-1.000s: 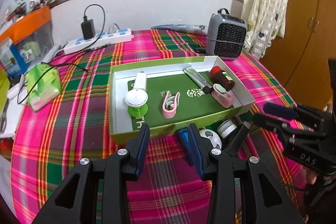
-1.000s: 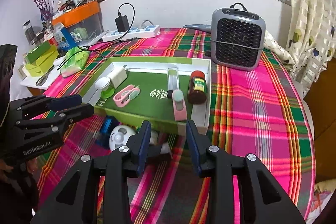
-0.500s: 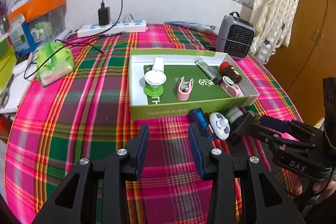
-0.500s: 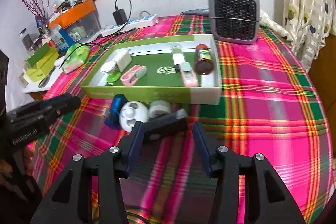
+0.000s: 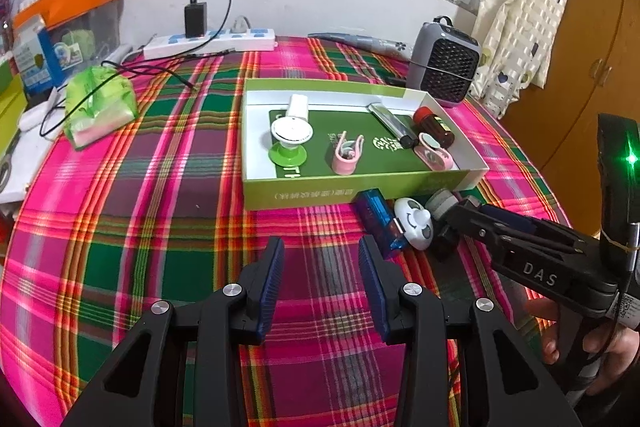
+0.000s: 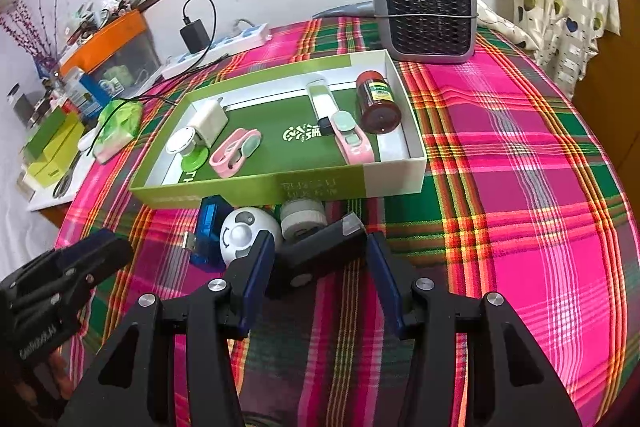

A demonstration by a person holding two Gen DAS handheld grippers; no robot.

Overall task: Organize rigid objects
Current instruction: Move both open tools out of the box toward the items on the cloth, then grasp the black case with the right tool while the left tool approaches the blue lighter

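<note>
A green-rimmed box on the plaid table holds a brown bottle, pink clips, a white charger and other small items. In front of it lie a blue device, a white round gadget, a grey-white roll and a black object. My right gripper is open, its jaws astride the black object. My left gripper is open and empty, back from the box over bare cloth.
A grey heater stands behind the box. A power strip with a black charger lies at the back. A green packet and boxes sit at the left. The table edge curves off on the right.
Both grippers have pulled back from the box and risen. The right gripper has then closed in on the black object, which now lies between its open jaws.
</note>
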